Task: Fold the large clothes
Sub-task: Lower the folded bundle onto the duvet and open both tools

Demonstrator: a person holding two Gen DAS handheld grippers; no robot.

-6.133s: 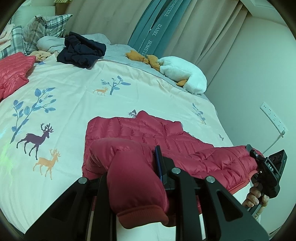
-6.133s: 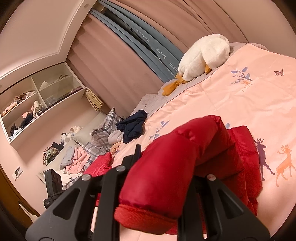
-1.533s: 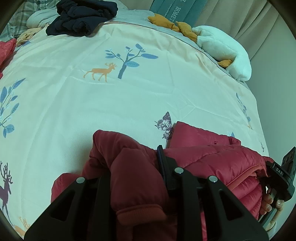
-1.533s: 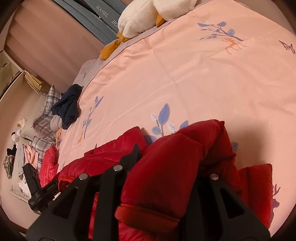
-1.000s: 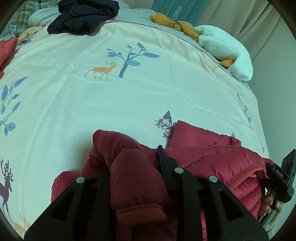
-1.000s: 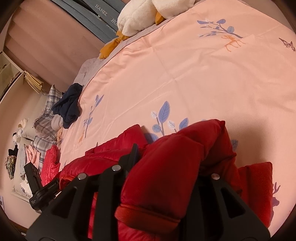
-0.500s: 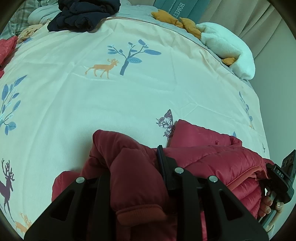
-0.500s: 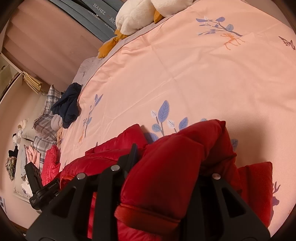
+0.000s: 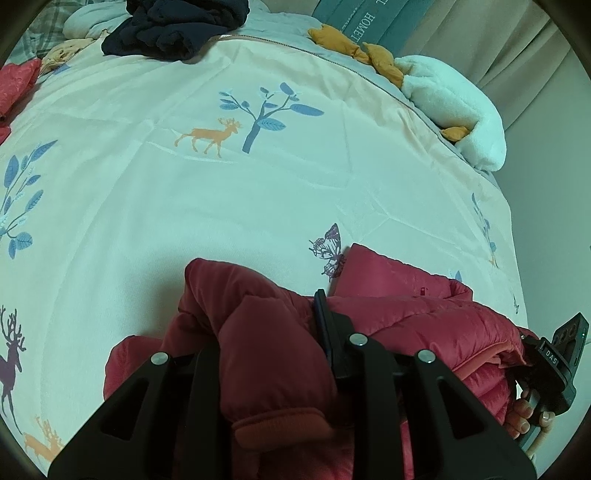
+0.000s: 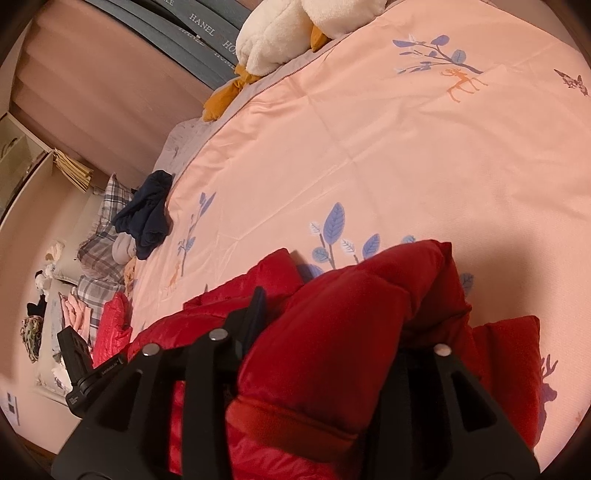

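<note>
- Since about six seconds back we've brought both sleeve ends down from mid-air and in toward the body of the red down jacket [image 9: 406, 314]; over the last second or so our hands have sat put, and only the right tongs [image 10: 332, 354] have changed, widening their gap.
- Where it lies: the jacket sits on the near edge of the bed [image 9: 258, 177], on the deer-print duvet, bunched into layers rather than spread flat.
- Progress, as we read it: both sleeves look folded over the body, so the sleeve step is about done. Left to do, we'd guess: let go, flatten the puffy layers, then fold the body in half. It's nowhere near a tidy packet yet.
- Left tongs [image 9: 273, 354]: nearly pressed together, pinching the left sleeve cuff [image 9: 280, 424], with padding bulging up between the fingers.
- Right tongs: jaws opening right now, the right sleeve cuff [image 10: 295, 421] between them. Padding fills the whole gap, so to us it's gripped for now.
- From the left camera we can see the right-hand tool and the fingers of the right hand [image 9: 528, 417] at the far right, tucked against the jacket's edge.
- Other stuff well apart from the job: a navy garment [image 9: 177, 26] and a white plush goose [image 9: 454, 107] up at the far side of the bed.
</note>
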